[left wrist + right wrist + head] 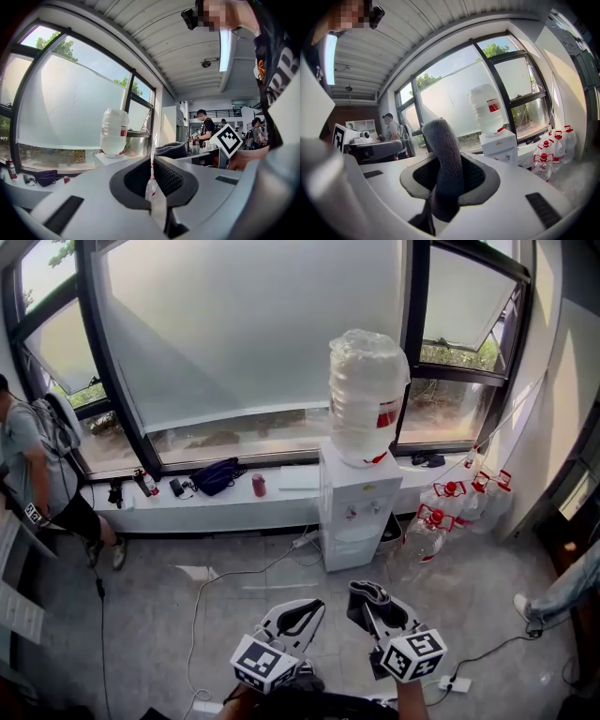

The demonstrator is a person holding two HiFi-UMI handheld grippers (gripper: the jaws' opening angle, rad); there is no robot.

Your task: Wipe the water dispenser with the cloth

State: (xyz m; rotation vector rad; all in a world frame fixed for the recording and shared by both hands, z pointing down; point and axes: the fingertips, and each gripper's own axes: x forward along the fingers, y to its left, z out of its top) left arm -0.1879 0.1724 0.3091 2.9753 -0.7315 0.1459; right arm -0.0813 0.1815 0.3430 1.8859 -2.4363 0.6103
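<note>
The white water dispenser (354,512) stands against the window ledge with a large clear bottle (367,407) on top. It also shows in the right gripper view, dispenser (500,143), and the bottle (114,132) appears in the left gripper view. Both grippers are held low in front of me, well short of the dispenser. My right gripper (371,600) is shut on a dark grey cloth (443,150), which sticks up between its jaws. My left gripper (298,617) is shut with nothing in it; only a thin slit shows between its jaws.
Several clear jugs with red caps (452,507) stand on the floor right of the dispenser. A dark bag (217,474) and a red can (259,486) lie on the ledge. Cables (200,601) and a power strip (457,683) cross the floor. A person (36,474) stands at left.
</note>
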